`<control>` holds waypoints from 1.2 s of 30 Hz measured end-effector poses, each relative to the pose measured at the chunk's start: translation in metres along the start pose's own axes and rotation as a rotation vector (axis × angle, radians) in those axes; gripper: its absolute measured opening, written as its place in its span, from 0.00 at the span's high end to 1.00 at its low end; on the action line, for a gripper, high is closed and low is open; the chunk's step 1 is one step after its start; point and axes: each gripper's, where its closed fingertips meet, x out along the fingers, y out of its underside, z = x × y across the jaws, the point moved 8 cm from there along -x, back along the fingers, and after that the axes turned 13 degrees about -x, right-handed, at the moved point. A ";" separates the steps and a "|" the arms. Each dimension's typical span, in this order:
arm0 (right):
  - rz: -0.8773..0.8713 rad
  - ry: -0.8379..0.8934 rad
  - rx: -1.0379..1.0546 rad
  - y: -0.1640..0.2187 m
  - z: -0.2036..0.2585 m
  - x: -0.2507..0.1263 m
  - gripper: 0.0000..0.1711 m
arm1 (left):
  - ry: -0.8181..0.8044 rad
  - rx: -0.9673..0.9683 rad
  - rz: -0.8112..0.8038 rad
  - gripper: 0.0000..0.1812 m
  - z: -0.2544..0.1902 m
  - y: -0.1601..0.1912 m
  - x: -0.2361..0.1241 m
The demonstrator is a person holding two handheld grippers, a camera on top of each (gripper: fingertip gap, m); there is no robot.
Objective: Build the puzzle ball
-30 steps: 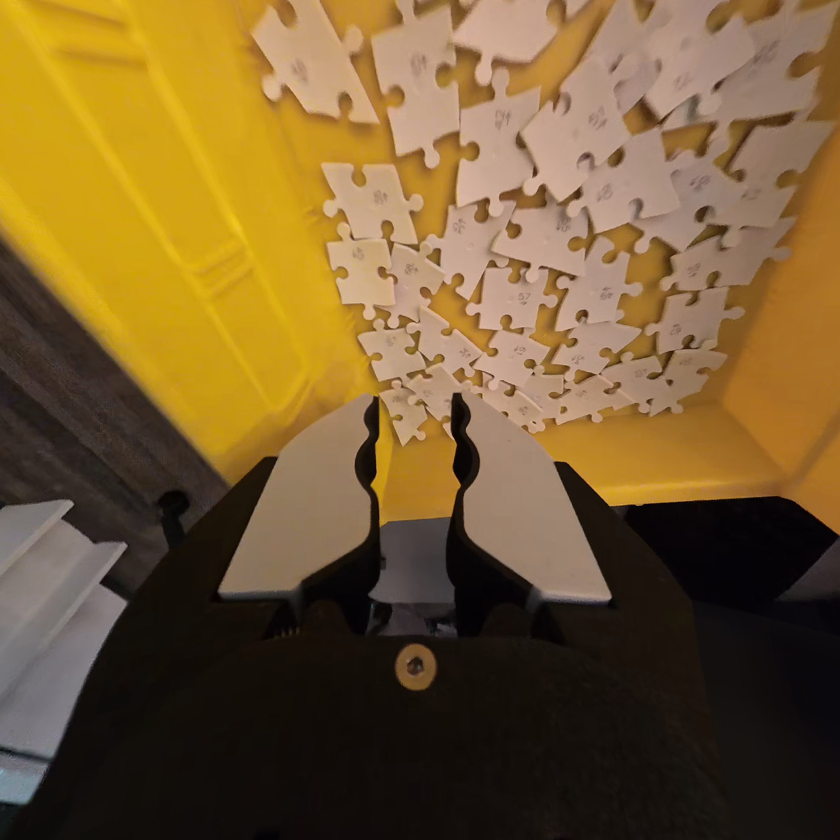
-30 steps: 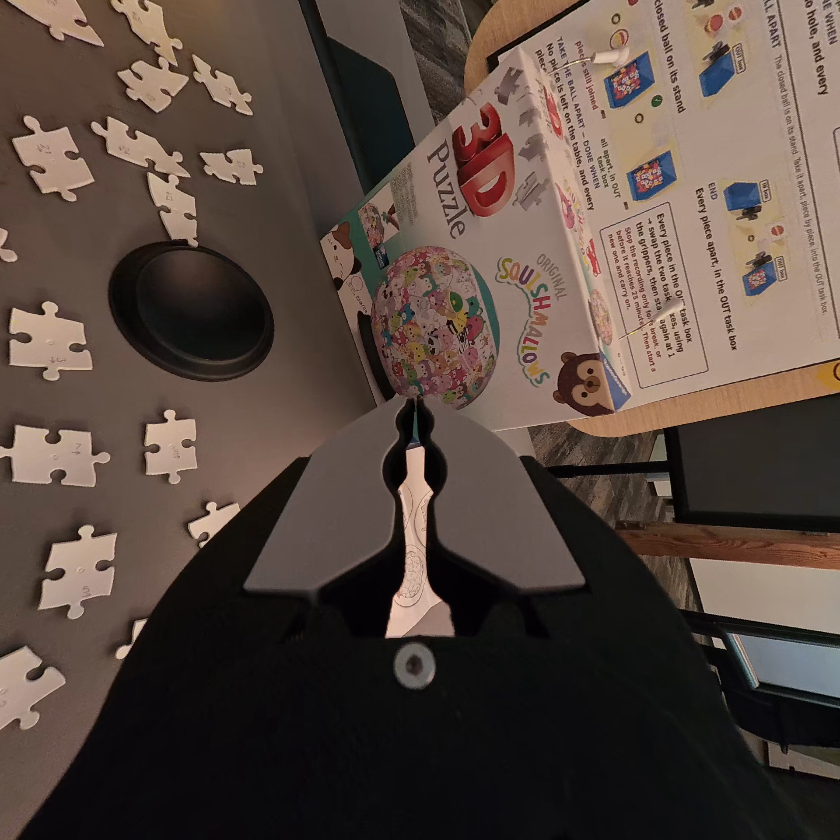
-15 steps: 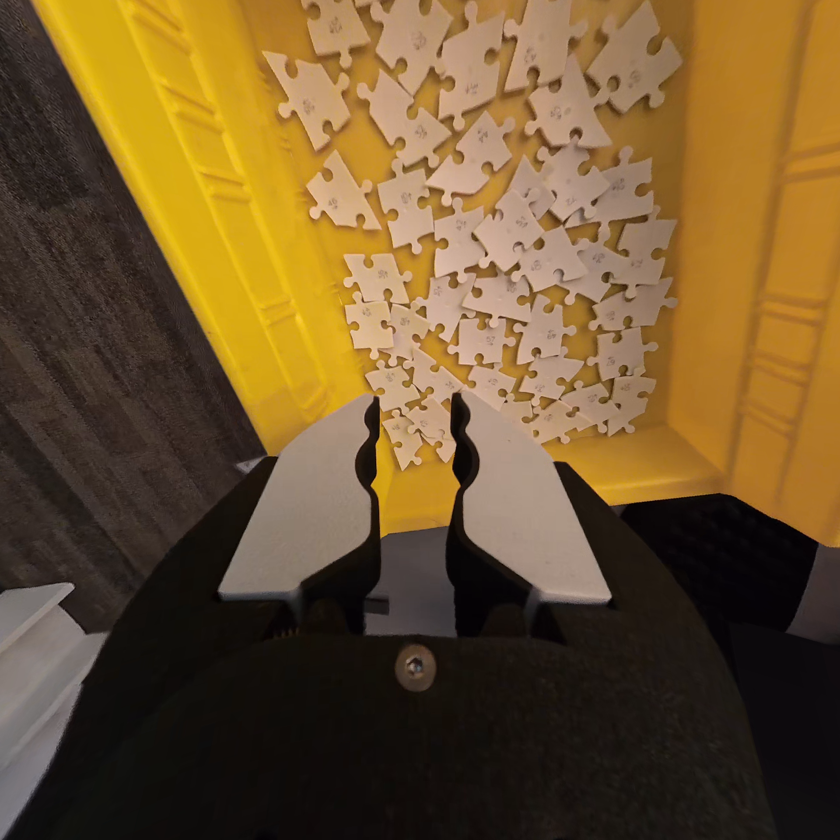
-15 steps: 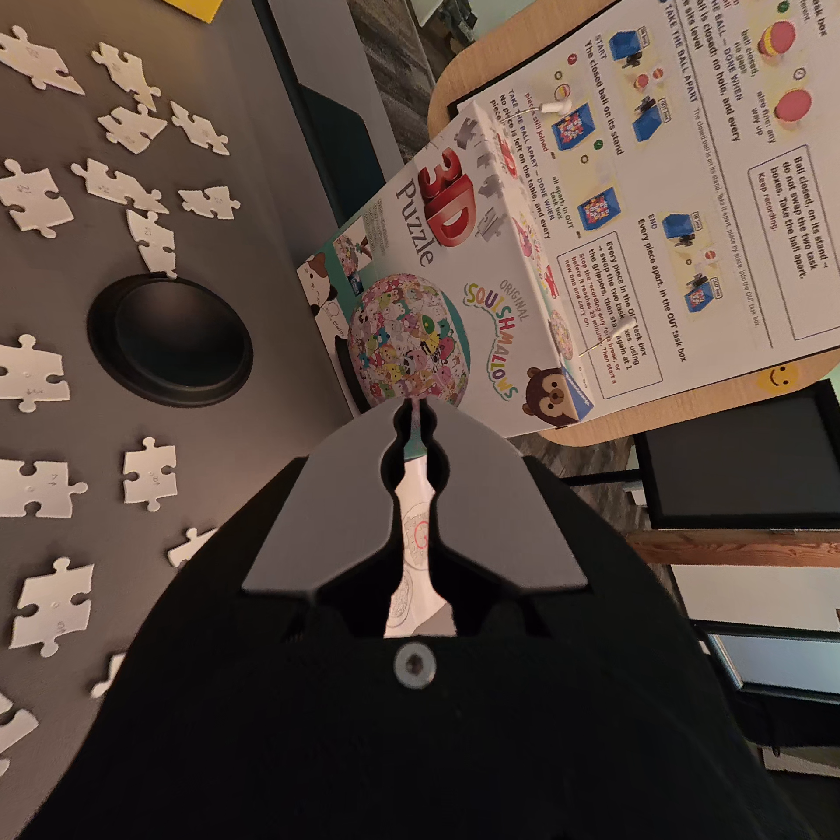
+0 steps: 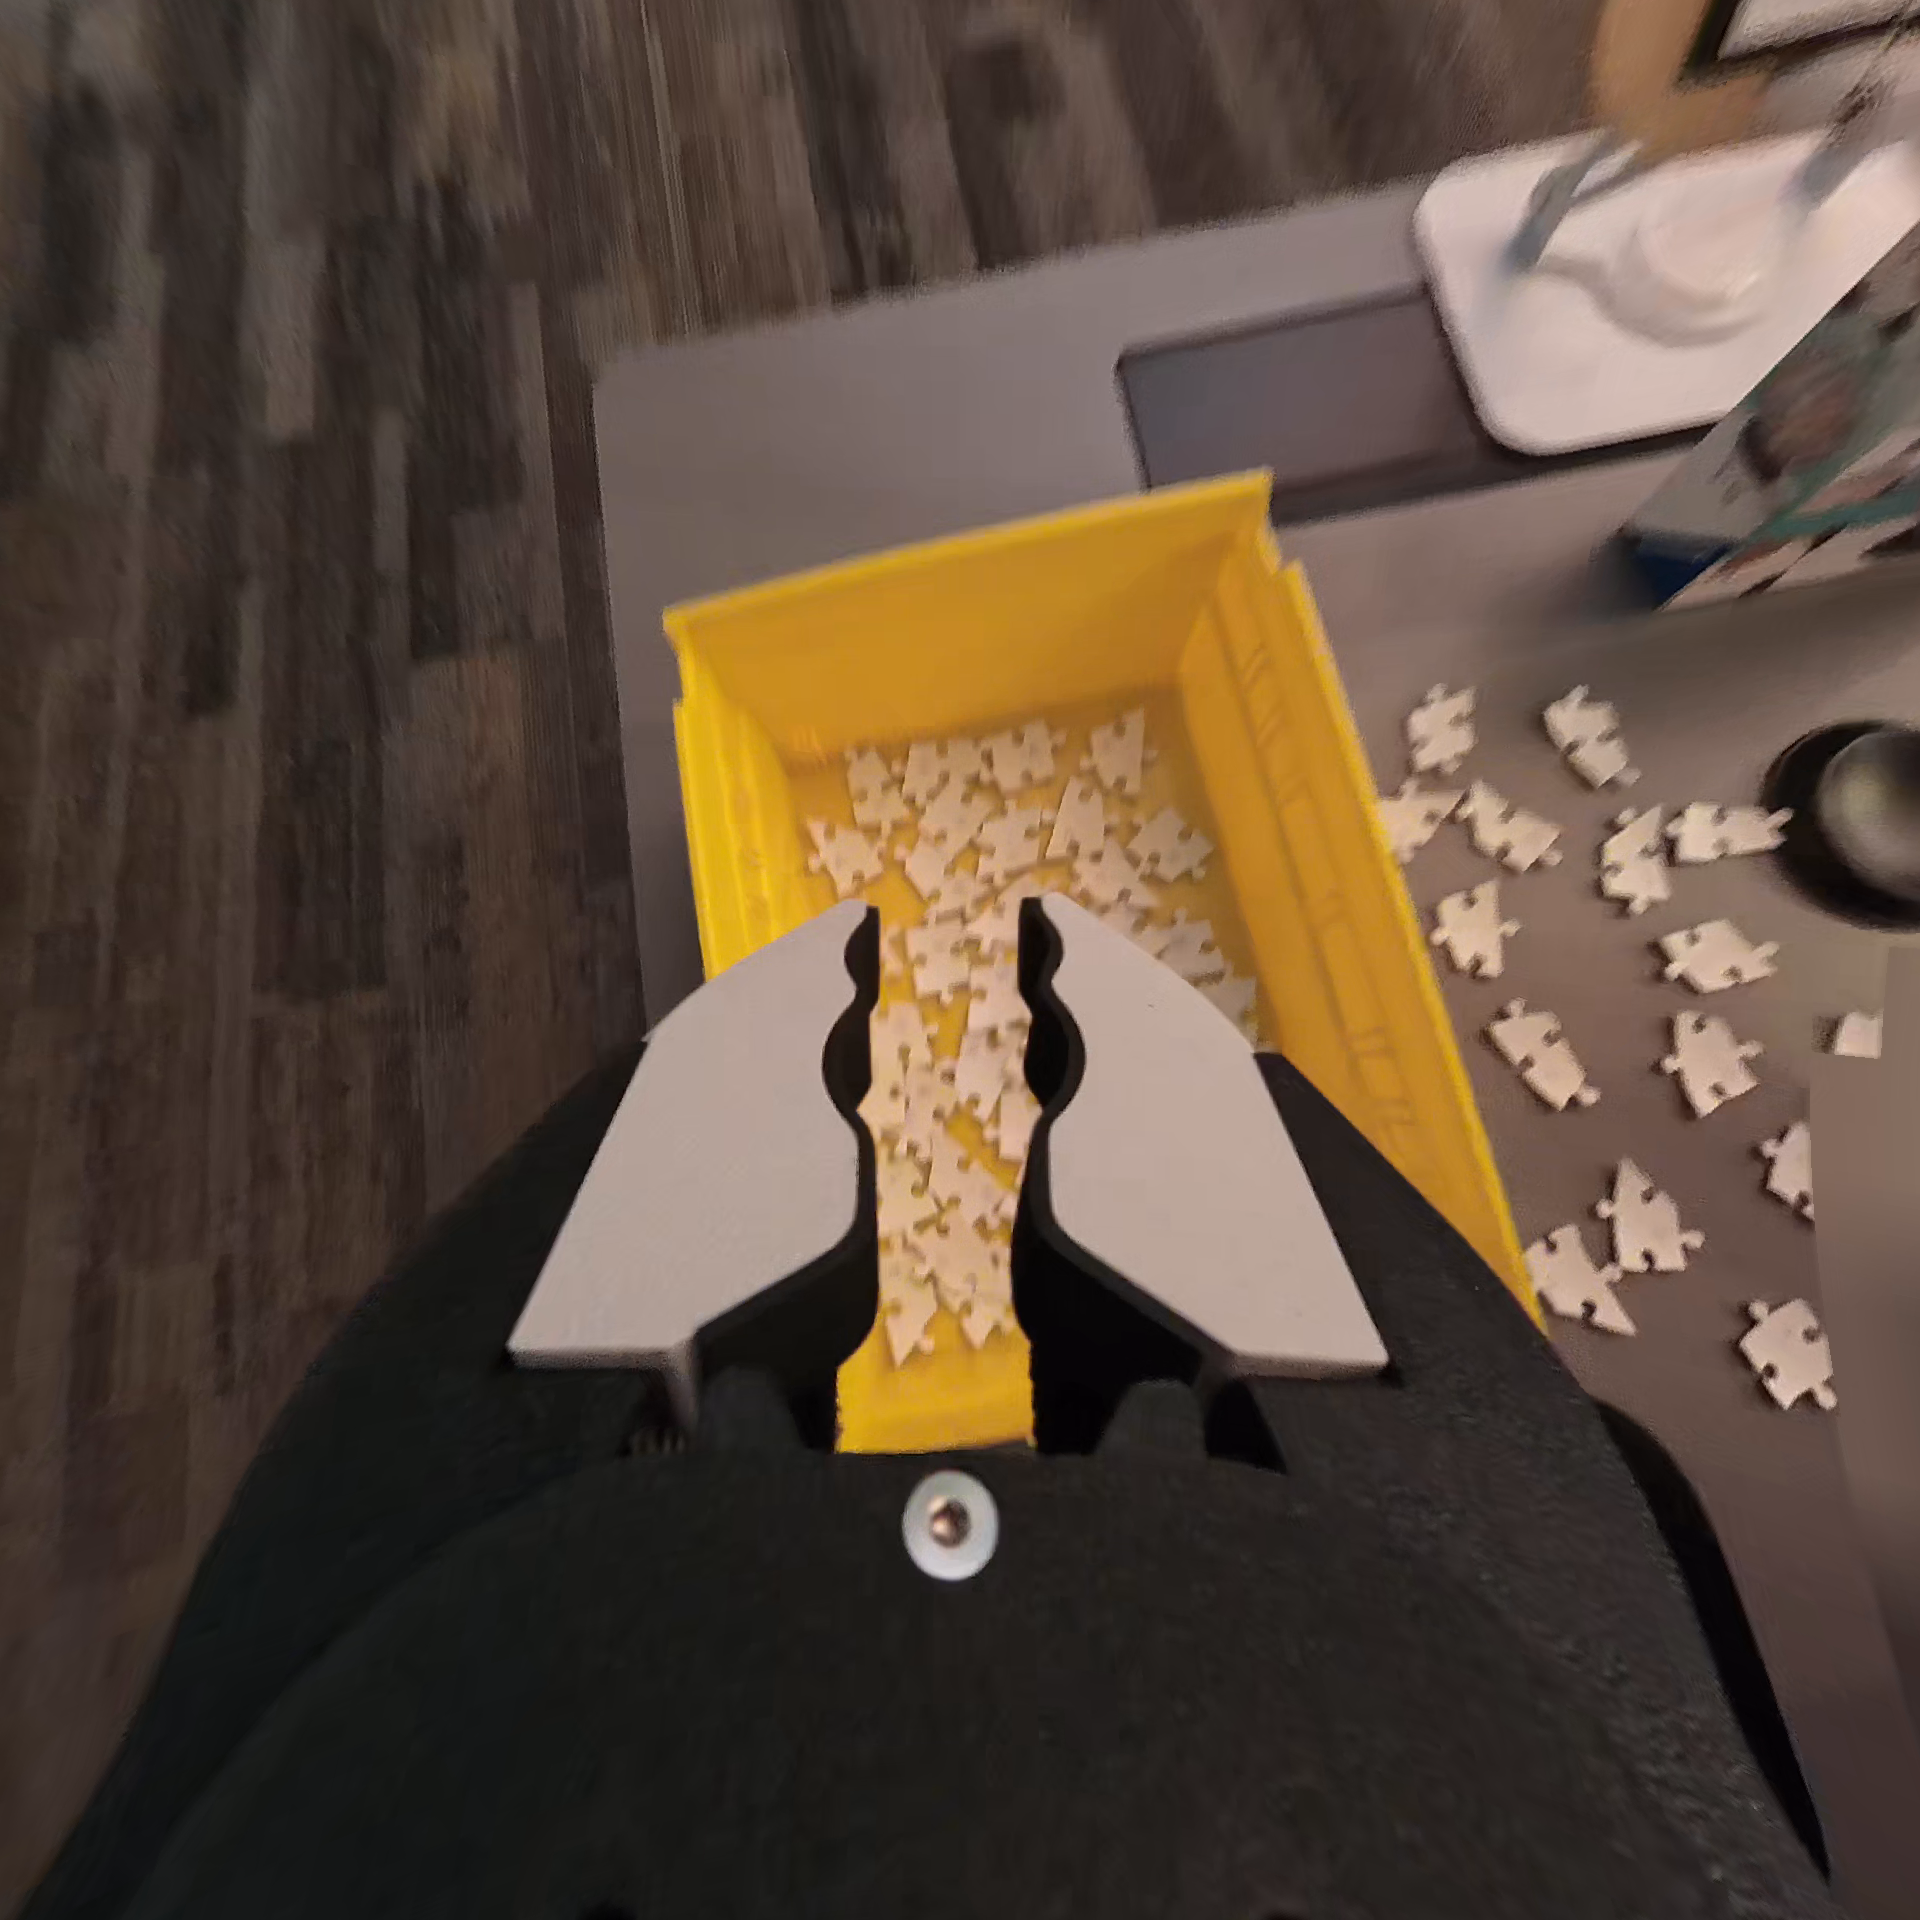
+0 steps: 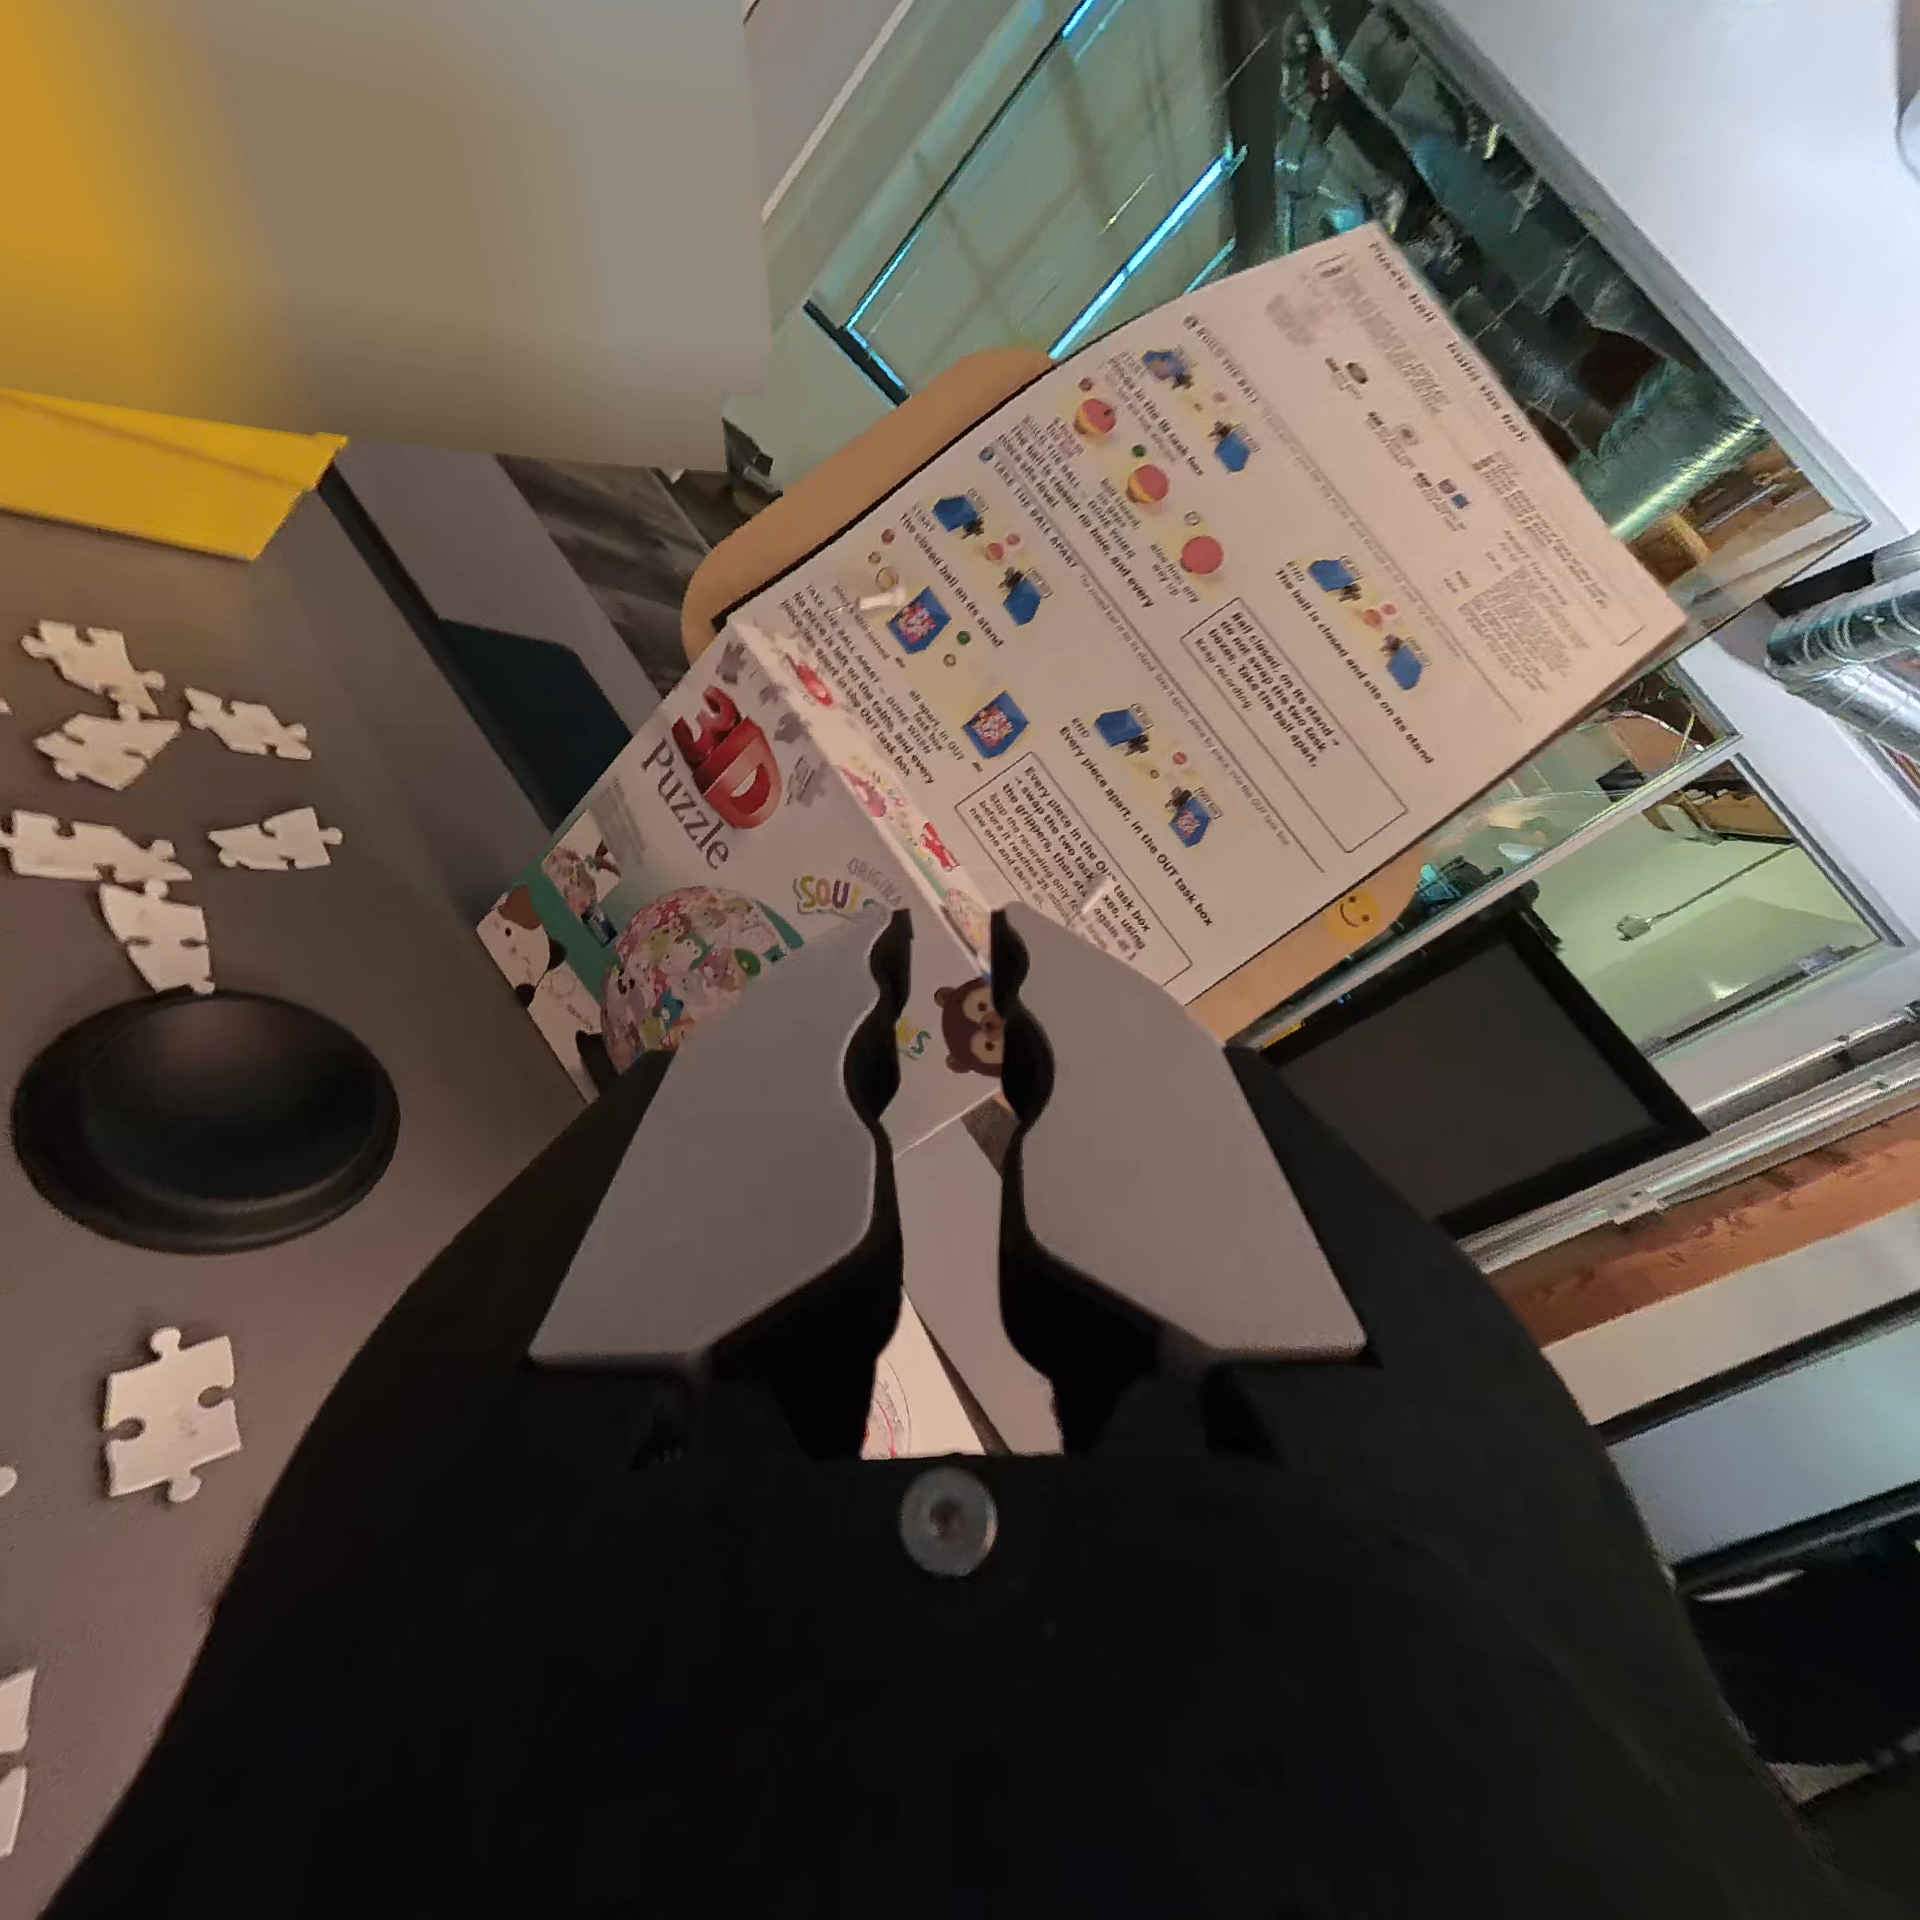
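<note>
My left gripper [image 5: 948,914] is open and empty, held above the near end of a yellow bin [image 5: 966,623]. Many white puzzle pieces [image 5: 987,821] lie face down in the bin. More loose pieces [image 5: 1714,956] are scattered on the grey table to its right. The black round stand [image 5: 1860,821] sits at the right edge. My right gripper [image 6: 951,925] is open and empty, raised over the table and pointing at the puzzle box [image 6: 727,831]. In the right wrist view the stand [image 6: 208,1117] lies to the left among loose pieces [image 6: 171,1413].
A large instruction sheet [image 6: 1247,623] stands behind the puzzle box on a wooden board. A white tray-like object [image 5: 1621,312] and the puzzle box [image 5: 1808,488] sit at the table's far right. The bin's corner [image 6: 135,468] shows top left. Floor lies left of the table.
My left gripper has lifted up and back from inside the bin, so the whole bin and table now show. My right gripper's jaws have widened and it has tilted upward.
</note>
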 end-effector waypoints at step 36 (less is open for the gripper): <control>-0.376 -0.038 0.417 -0.015 -0.113 -0.130 0.95 | 0.804 0.172 -0.435 0.80 -0.260 0.086 -0.085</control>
